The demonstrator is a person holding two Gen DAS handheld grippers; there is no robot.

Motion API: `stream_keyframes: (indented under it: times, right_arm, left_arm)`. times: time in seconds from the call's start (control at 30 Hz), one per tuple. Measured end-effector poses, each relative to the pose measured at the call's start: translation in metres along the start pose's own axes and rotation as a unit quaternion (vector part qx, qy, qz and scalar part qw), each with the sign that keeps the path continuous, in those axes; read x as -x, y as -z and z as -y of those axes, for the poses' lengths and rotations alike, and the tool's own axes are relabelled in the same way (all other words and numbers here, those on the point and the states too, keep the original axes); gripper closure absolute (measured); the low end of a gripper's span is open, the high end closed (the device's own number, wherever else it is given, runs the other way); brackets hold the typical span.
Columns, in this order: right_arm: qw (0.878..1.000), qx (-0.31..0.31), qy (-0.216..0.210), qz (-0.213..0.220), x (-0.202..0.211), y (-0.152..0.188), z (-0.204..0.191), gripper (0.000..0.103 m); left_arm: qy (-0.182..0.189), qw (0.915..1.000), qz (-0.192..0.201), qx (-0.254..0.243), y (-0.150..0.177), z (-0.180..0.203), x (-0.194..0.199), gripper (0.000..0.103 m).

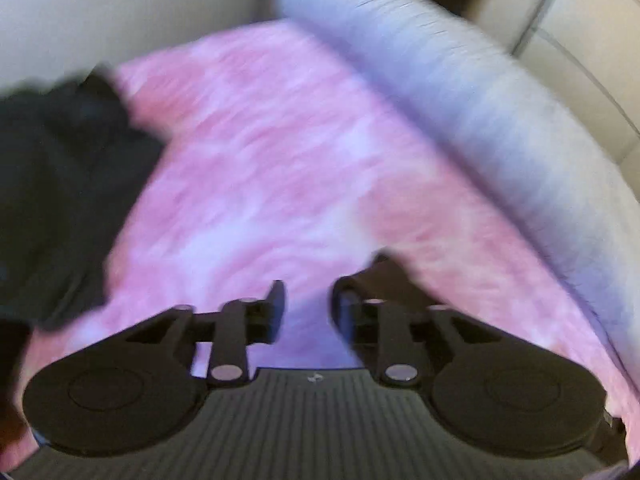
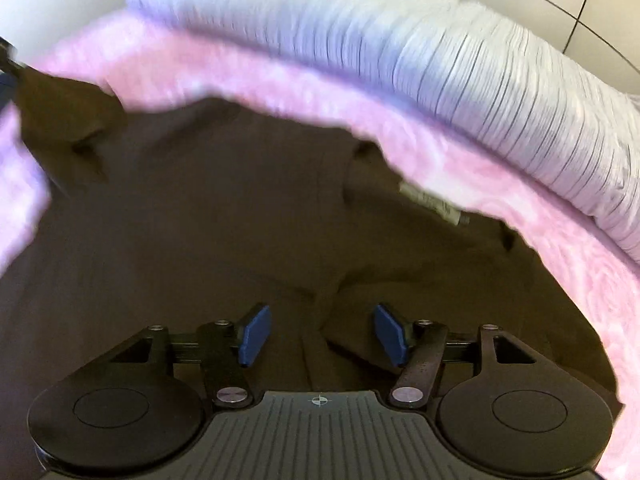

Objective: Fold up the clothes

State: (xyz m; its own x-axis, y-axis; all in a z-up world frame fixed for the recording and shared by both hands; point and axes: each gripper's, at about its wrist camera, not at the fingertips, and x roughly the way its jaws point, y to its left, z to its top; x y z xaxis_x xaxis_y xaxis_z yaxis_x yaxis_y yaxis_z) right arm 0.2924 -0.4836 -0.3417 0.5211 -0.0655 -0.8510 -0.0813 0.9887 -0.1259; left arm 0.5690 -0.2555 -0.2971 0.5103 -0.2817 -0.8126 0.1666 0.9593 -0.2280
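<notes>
Dark garment (image 2: 208,216): spread on pink bedcover (image 1: 280,160). My right tongs (image 2: 316,334): spread, hovering above it. My left tongs (image 1: 308,312): spread, empty. Advice: pinch one edge only, lift evenly.

My left gripper (image 1: 308,312) is matt black plastic with shiny metal pins. Below my right gripper (image 2: 320,334), with smooth blue pads (image 2: 256,334), lies matt brown cloth garment (image 2: 200,240), on fuzzy pink blanket (image 2: 520,208); upper right, ribbed grey pillow (image 2: 440,60).
</notes>
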Motion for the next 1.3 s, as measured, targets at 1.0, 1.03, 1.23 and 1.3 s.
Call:
stream_keyframes:
  times: [1.0, 1.03, 1.23, 1.3]
  right_arm:
    - [0.795, -0.550, 0.256, -0.009, 0.256, 0.391, 0.258, 0.056]
    - [0.801, -0.544, 0.251, -0.007, 0.259, 0.393, 0.259, 0.055]
    - [0.836, -0.504, 0.218, 0.002, 0.278, 0.405, 0.263, 0.054]
    - [0.846, -0.491, 0.207, 0.005, 0.284, 0.409, 0.264, 0.053]
  left_arm:
    - [0.093, 0.9910, -0.091, -0.031, 0.101, 0.049, 0.057, 0.049]
    - [0.100, 0.9896, -0.092, -0.047, 0.109, 0.058, 0.064, 0.048]
    - [0.157, 0.9665, -0.113, -0.169, 0.163, 0.139, 0.096, 0.048]
    - [0.174, 0.9551, -0.115, -0.211, 0.184, 0.167, 0.108, 0.048]
